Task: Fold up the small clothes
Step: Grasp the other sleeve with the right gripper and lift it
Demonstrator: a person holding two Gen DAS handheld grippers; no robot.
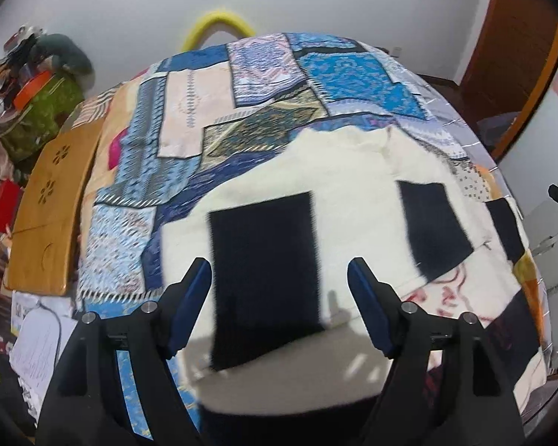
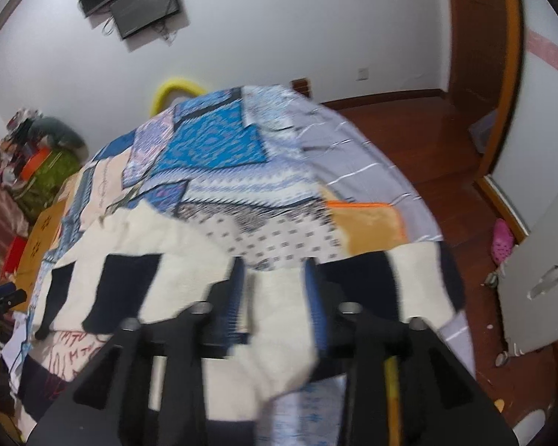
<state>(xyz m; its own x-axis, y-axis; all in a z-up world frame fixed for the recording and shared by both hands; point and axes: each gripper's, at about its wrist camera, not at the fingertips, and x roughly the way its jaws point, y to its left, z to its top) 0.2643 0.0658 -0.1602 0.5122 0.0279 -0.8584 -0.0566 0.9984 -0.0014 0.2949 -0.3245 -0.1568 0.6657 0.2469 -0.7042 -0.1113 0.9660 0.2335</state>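
A cream fleece garment (image 1: 353, 186) with black rectangular patches (image 1: 264, 260) lies spread on a patchwork bedspread (image 1: 241, 74). My left gripper (image 1: 279, 264) hovers over its near part with the jaws wide apart, framing one black patch and holding nothing. In the right wrist view the same garment (image 2: 175, 245) lies across the bedspread (image 2: 219, 148). My right gripper (image 2: 273, 262) stands over the garment's right end. Its jaws are partly apart, and a cream fold shows in the gap without being pinched. The picture is blurred there.
A wooden board (image 1: 52, 204) leans along the bed's left side, with a cluttered green box (image 1: 41, 111) behind it. A yellow hoop (image 1: 219, 22) stands at the far end. To the right are wooden floor (image 2: 446, 186), a pink shoe (image 2: 502, 241) and a white cabinet (image 2: 547, 260).
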